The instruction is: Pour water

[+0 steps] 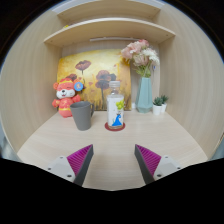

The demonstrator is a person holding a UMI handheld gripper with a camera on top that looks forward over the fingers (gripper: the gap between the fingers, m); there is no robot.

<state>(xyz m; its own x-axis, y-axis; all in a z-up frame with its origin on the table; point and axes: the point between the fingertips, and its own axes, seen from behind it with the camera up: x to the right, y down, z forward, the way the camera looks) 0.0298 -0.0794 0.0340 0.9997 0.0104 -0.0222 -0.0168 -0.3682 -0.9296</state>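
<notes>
While the gripper point(113, 160) hovers low over the pale wooden table point(110, 145), its jaws stand wide apart and hold nothing, and the magenta pads point(80, 157) face each other. Beyond the fingers, a clear water bottle point(115, 105) with a blue label stands upright on a round coaster point(115, 127). Just beside the bottle stands a grey cup point(81, 115), apart from it. Behind the cup sits a red and white toy figure point(66, 96). Near the bottle on the other side are a light blue vase point(144, 94) with pink flowers point(139, 54) and a small potted plant point(159, 103). A yellow picture point(90, 70) leans at the back
</notes>
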